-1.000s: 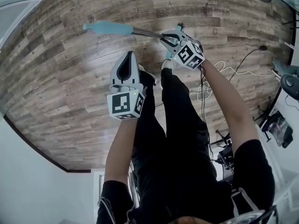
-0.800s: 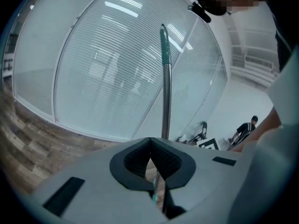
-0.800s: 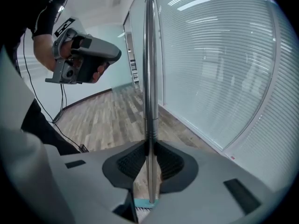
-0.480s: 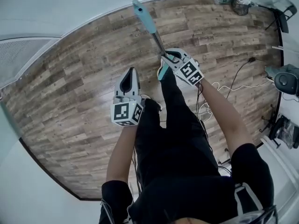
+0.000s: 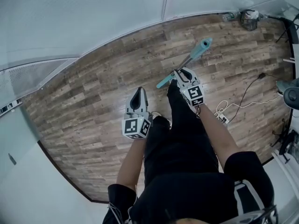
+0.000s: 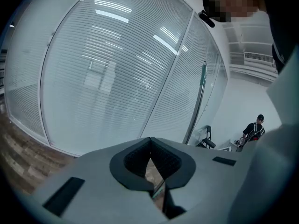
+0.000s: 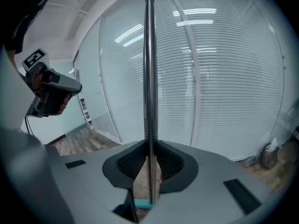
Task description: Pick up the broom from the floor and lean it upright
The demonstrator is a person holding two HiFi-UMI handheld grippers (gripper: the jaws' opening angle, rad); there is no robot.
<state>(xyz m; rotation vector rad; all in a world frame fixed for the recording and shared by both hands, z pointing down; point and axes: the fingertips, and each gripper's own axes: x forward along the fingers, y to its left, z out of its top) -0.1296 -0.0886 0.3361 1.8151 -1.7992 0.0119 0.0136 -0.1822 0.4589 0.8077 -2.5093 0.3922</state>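
Note:
The broom's metal pole (image 5: 190, 58) slants up to the right from my right gripper (image 5: 179, 73), ending in a teal grip (image 5: 204, 45). Its teal lower part (image 5: 163, 81) shows just left of the jaws, above the wooden floor. In the right gripper view the pole (image 7: 149, 69) stands upright between the pads, and my right gripper (image 7: 149, 153) is shut on it. My left gripper (image 5: 138, 91) hangs apart to the left and touches nothing. In its own view the left gripper (image 6: 150, 141) has its tips together and nothing between them.
A glass wall with blinds (image 5: 93, 27) runs along the far floor edge. White and black cables (image 5: 233, 107) lie on the floor at the right, with equipment (image 5: 292, 94) at the right edge and clutter (image 5: 249, 17) in the far corner. A person (image 6: 252, 130) stands far off.
Both grippers have risen. The broom has swung from lying with its grip to the left, through pointing up, to slanting up to the right, still in the right gripper. The left gripper stays empty.

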